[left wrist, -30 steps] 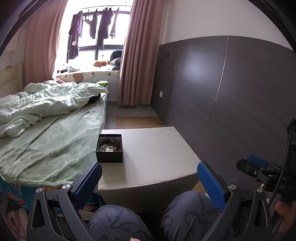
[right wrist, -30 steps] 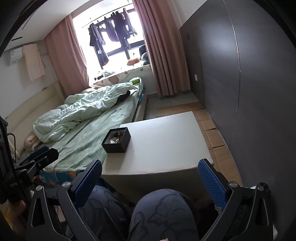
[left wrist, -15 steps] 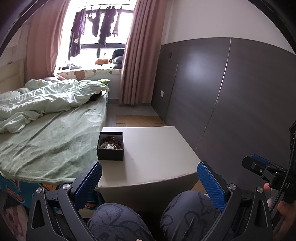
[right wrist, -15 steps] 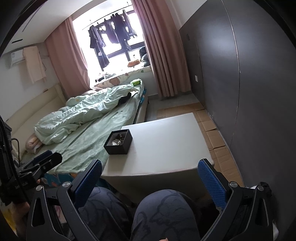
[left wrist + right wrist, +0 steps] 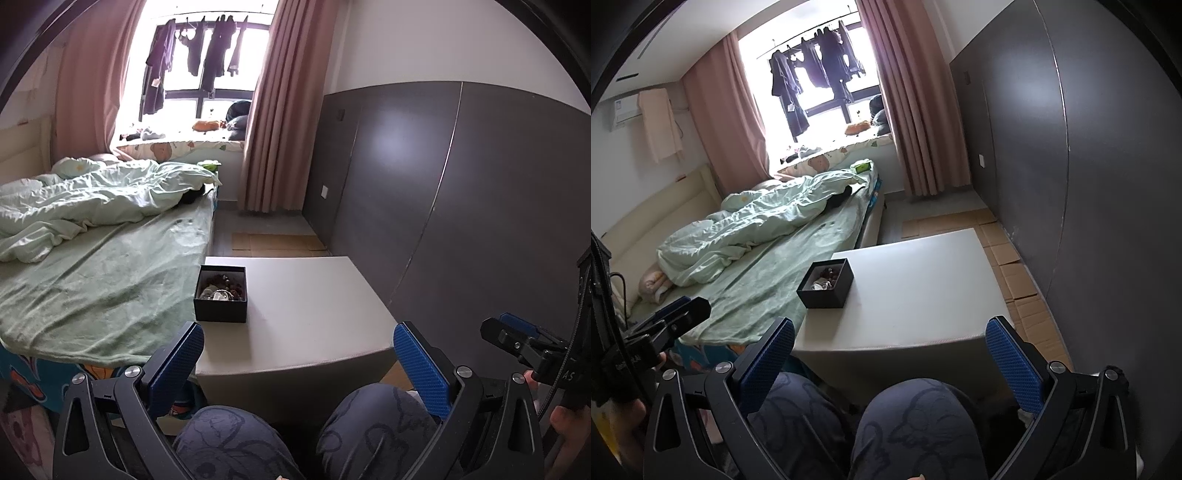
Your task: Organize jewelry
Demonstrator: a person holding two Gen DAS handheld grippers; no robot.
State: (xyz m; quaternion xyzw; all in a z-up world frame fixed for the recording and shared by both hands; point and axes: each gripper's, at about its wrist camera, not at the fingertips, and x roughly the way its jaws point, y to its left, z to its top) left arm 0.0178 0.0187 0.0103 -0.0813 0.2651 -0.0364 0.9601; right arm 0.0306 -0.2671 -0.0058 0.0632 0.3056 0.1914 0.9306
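A small black open box [image 5: 221,293] [image 5: 826,283] holding a jumble of jewelry [image 5: 222,289] sits at the left edge of a low white table [image 5: 310,306] [image 5: 916,295]. My left gripper [image 5: 301,360] is open, held well short of the table above the person's knees, with nothing between its blue pads. My right gripper [image 5: 892,360] is likewise open and empty, near the table's front edge. The right gripper also shows at the right edge of the left wrist view [image 5: 517,338], and the left gripper at the left edge of the right wrist view [image 5: 679,314].
A bed [image 5: 92,280] with a green sheet and rumpled quilt runs along the table's left side. A dark grey wall panel [image 5: 461,206] stands to the right. Flattened cardboard [image 5: 1015,266] covers the floor by the wall. The person's knees [image 5: 295,435] fill the foreground.
Both grippers have shifted slightly, so the box and table sit a little differently in view. Their jaws stay wide apart throughout.
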